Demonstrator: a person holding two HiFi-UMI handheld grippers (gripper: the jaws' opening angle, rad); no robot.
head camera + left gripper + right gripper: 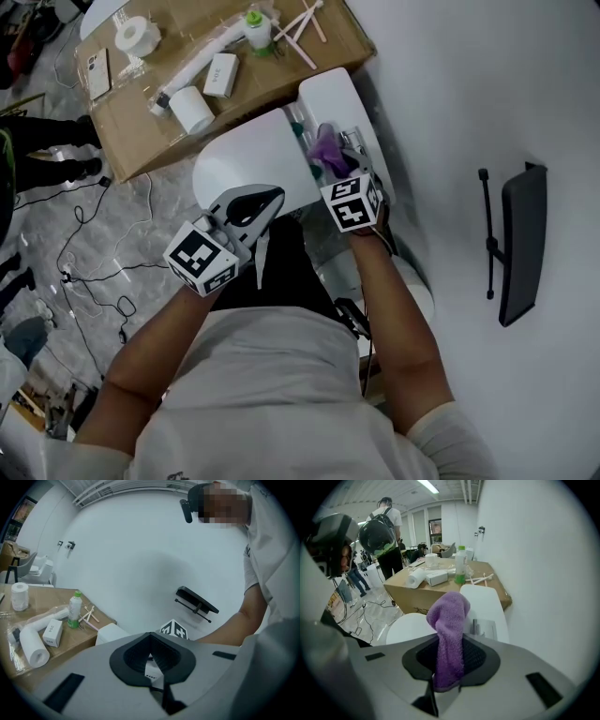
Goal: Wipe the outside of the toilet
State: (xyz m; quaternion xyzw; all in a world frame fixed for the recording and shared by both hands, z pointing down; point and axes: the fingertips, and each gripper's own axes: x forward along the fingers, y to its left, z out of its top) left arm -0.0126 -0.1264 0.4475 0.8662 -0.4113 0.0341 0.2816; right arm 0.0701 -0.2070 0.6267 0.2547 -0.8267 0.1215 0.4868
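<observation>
The white toilet shows in the head view with its lid [248,159] down and its tank [330,98] against the wall. My right gripper [339,161] hovers over the gap between lid and tank, shut on a purple cloth [325,148]. In the right gripper view the cloth [449,620] stands up out of the gripper [449,644], with the lid [408,627] and the tank [485,603] beyond it. My left gripper [265,202] is held over the lid's front edge, shut with nothing in it. Its view [150,637] looks across at the tank [110,632].
A cardboard box [141,127] left of the tank carries paper rolls [194,108], a small white carton [222,75] and a green-capped bottle [257,28]. A black bracket [520,239] hangs on the white wall at right. Cables [94,272] lie on the floor. People [386,531] stand beyond.
</observation>
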